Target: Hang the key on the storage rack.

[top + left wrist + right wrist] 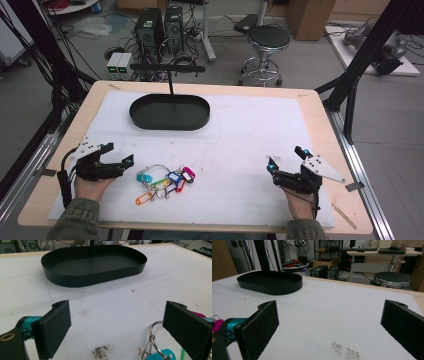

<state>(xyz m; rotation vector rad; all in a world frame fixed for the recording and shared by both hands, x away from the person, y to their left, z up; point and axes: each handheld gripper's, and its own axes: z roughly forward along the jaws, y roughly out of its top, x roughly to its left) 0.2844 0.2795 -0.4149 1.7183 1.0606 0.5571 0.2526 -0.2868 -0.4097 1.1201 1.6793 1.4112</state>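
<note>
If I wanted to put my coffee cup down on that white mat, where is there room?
The widest bare stretch lies between the bunch of coloured key tags on metal rings and the right gripper, running up the mat's right half. The black oval tray takes the far left-centre. Near the left gripper it is crowded by the tags.

The bench (320,107) is pale wood under a matt white foam sheet (250,135), slightly rough and speckled with dirt. The oval tray (92,277) looks like thin, smooth black sheet with a dull sheen. The key tags (165,182) are glossy coloured plastic on shiny wire rings (151,337); each tool's pads (262,322) are matt black and finely textured.
</note>
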